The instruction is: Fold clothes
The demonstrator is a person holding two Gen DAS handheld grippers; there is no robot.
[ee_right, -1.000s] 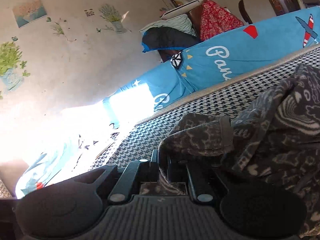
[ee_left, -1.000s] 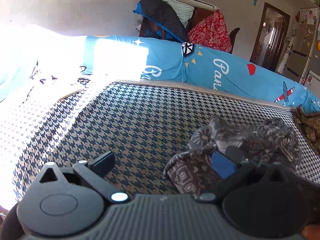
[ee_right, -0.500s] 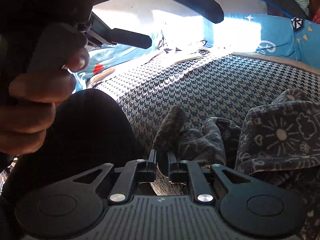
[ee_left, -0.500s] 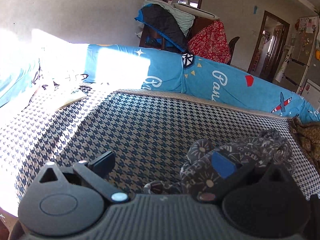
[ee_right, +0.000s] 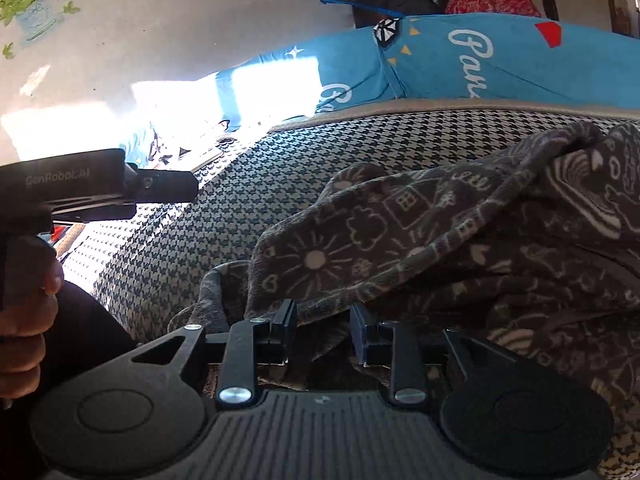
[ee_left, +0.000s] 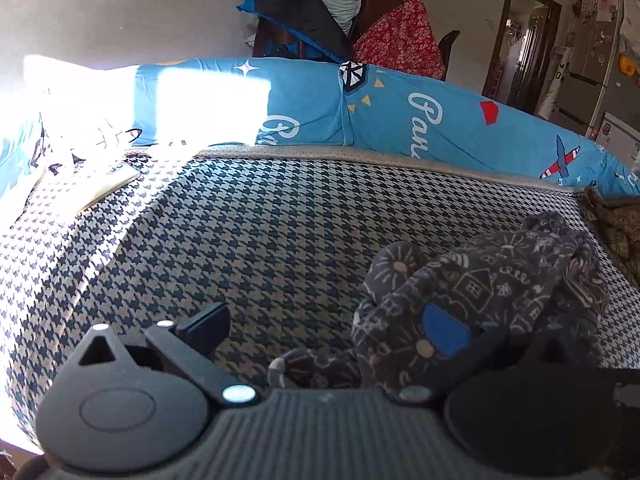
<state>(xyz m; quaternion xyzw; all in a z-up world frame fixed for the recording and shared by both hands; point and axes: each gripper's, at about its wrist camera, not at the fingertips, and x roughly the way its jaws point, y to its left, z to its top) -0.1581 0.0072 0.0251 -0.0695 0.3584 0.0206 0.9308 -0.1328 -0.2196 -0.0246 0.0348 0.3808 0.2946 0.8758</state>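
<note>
A dark grey fleece garment (ee_left: 492, 280) with white doodle prints lies bunched on the houndstooth sofa cover (ee_left: 280, 232), at the right. My left gripper (ee_left: 324, 332) is open wide. Its blue-padded right finger (ee_left: 444, 334) rests against the bunch, and a cuff (ee_left: 288, 364) lies low between the fingers. In the right wrist view the garment (ee_right: 440, 240) fills the right half. My right gripper (ee_right: 323, 324) sits under its hem with the jaws opening; the pads stand apart and fabric drapes across the gap. A hand (ee_right: 24, 320) holds the left gripper (ee_right: 160, 192) at the left.
A blue printed bolster (ee_left: 400, 120) runs along the back of the sofa. Behind it a chair is piled with clothes (ee_left: 328, 20). A brown patterned cloth (ee_left: 616, 224) lies at the far right edge. A flat book (ee_left: 108, 184) sits in bright sunlight at the left.
The right gripper's jaws were shut on a fold of the garment and now stand apart. The right view has swung back toward the bolster. The bunched garment has sunk lower on the cover.
</note>
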